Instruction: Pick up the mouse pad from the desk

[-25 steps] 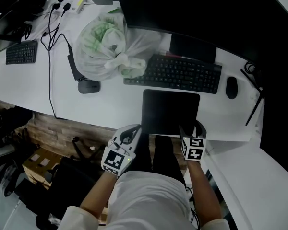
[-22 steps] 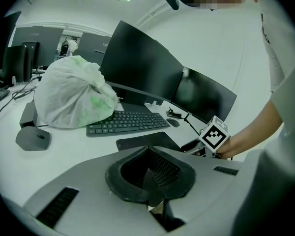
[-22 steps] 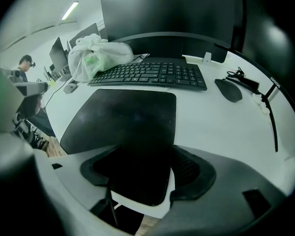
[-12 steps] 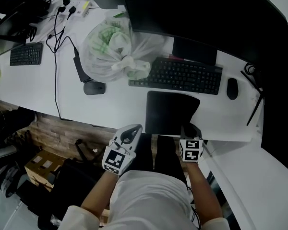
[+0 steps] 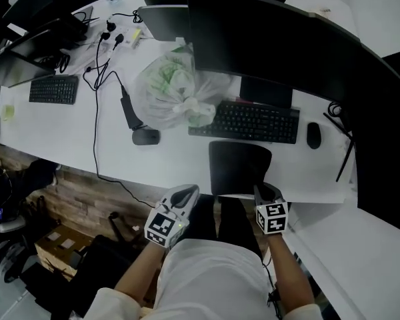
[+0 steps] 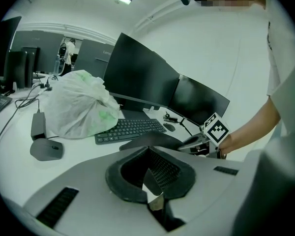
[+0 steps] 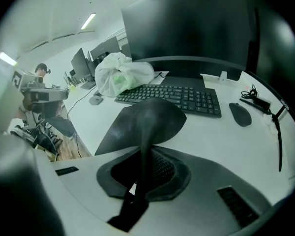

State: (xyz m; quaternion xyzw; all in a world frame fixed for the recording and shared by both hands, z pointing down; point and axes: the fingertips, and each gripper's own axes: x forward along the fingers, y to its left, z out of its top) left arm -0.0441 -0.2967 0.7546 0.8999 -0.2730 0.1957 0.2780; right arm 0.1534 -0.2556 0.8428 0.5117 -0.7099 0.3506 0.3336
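The black mouse pad (image 5: 239,165) lies in front of the keyboard at the desk's near edge. My right gripper (image 5: 265,193) is shut on the pad's near right corner; its jaws have just been closing with the pad between them. In the right gripper view the mouse pad (image 7: 143,116) bends up off the white desk and runs between the pads of the right gripper (image 7: 139,181). My left gripper (image 5: 185,195) hovers off the desk edge, left of the pad, shut on nothing. The left gripper view shows the mouse pad (image 6: 148,140) raised beside the right gripper (image 6: 197,142).
Behind the pad are a black keyboard (image 5: 245,121) and a wide dark monitor (image 5: 273,52). A black mouse (image 5: 313,135) sits to the right. A tied plastic bag (image 5: 173,92), a grey mouse (image 5: 146,137) and a power brick with its cable (image 5: 128,110) lie to the left.
The right gripper has shut on the pad's near corner and risen, curling that edge up off the desk. The left gripper has risen a little beside it.
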